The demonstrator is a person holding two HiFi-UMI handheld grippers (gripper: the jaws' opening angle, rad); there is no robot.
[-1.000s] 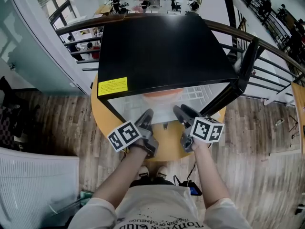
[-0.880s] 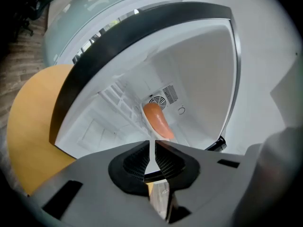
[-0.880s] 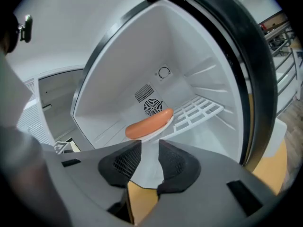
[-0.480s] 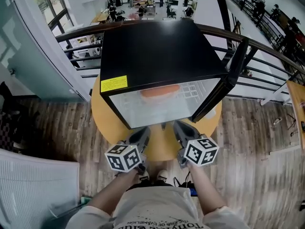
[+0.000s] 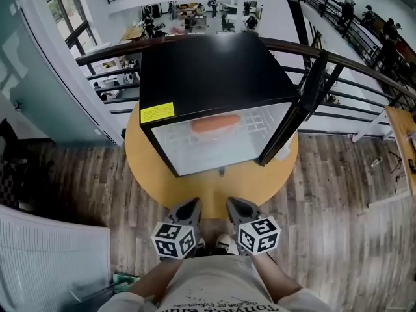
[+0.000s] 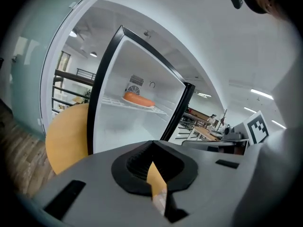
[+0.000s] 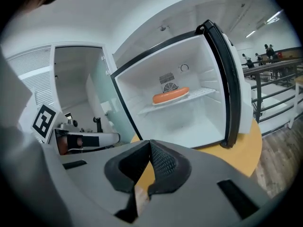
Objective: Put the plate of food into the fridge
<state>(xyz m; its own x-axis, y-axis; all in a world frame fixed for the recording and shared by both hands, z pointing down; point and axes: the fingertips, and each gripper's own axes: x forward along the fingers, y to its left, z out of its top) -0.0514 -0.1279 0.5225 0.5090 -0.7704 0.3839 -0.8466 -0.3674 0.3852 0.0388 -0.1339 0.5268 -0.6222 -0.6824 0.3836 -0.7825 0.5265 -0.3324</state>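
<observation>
The plate of food, an orange sausage on a white plate, lies on the wire shelf inside the open black mini fridge. It also shows in the left gripper view and the right gripper view. Both grippers are held close to the person's body, well short of the fridge. My left gripper is shut on nothing. My right gripper is shut too; its jaws have just been closing, with nothing between them.
The fridge stands on a round yellow table, its door swung open to the right. A dark railing runs behind it. Wooden floor surrounds the table, and a white slatted panel is at lower left.
Both grippers have drawn back from the fridge opening toward the person. The left one has rolled, and the right jaws have closed. The plate stays on the shelf.
</observation>
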